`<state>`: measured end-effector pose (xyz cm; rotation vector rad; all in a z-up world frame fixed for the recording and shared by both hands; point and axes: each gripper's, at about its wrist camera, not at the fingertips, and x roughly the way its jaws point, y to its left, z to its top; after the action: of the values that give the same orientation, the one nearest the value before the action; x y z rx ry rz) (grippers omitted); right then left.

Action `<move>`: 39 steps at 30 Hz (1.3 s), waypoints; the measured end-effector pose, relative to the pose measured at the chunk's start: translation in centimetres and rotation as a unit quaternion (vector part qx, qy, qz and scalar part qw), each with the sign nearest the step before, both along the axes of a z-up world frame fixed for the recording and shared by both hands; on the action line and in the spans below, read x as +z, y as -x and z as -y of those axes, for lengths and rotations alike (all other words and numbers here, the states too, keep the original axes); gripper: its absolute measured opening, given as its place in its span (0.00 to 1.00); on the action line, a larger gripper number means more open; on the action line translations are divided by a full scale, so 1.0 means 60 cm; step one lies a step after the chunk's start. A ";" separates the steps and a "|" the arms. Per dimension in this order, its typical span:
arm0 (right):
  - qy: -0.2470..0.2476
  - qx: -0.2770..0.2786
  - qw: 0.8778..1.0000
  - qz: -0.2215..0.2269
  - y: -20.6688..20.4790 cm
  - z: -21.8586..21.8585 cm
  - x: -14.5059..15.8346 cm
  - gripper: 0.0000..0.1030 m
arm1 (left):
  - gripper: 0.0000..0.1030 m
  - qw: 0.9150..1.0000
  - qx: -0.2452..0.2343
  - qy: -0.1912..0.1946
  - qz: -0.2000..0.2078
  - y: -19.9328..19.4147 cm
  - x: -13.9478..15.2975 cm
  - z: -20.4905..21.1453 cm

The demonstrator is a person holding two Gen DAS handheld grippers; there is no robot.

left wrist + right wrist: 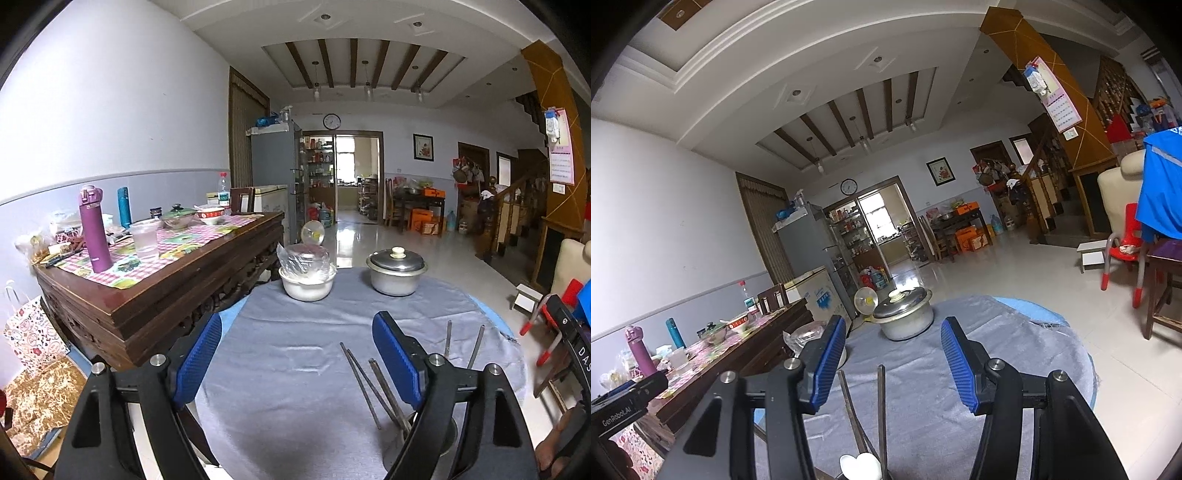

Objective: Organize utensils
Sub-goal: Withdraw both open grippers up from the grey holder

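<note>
**Utensils mostly gathered, both grippers free**

We are holding the left gripper (pixel 297 363) above the round table (pixel 496 321), its jaws spread wide and grasping nothing. Just under its right finger, several metal chopsticks (pixel 364 386) are standing or leaning in a metal holder (pixel 397 448) at the near edge of the grey cloth (pixel 295 350); two more sticks (pixel 463 343) are showing beyond that finger, and we cannot tell whether they are sitting in the same holder.

We are keeping the right gripper (pixel 894 363) released as well, nothing between its pads. Below it, in the right wrist view, chopsticks (pixel 881 406) are rising toward the camera beside a white spoon (pixel 860 466).

We are judging the task as well along: the utensils that we can see are bunched at one spot, and no loose ones are lying on the cloth in view. The lidded pot (pixel 396 271) and the covered bowl (pixel 307 277) are standing well apart at the far side. What is left, we are guessing, is tidying the bundle.
</note>
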<state>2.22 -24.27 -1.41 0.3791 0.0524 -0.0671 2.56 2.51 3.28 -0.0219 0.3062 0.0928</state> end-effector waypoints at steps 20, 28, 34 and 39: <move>0.005 0.014 1.000 -0.015 -0.006 -0.010 0.006 0.56 | 0.83 1.000 0.014 -0.001 0.008 0.007 0.011 -0.012; -0.001 0.013 1.000 -0.020 -0.007 -0.006 0.005 0.56 | 0.83 1.000 0.018 0.001 0.009 0.006 0.011 -0.021; -0.002 0.013 1.000 -0.023 -0.008 -0.004 0.005 0.56 | 0.83 1.000 0.019 0.002 0.006 0.003 0.008 -0.024; -0.005 0.010 0.999 -0.030 -0.010 -0.003 0.000 0.56 | 0.83 1.000 0.018 0.004 0.000 0.000 0.002 -0.025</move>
<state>2.80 -24.08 -1.43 0.3868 0.1155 -0.0590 2.57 4.02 3.39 -0.0347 0.3067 0.1283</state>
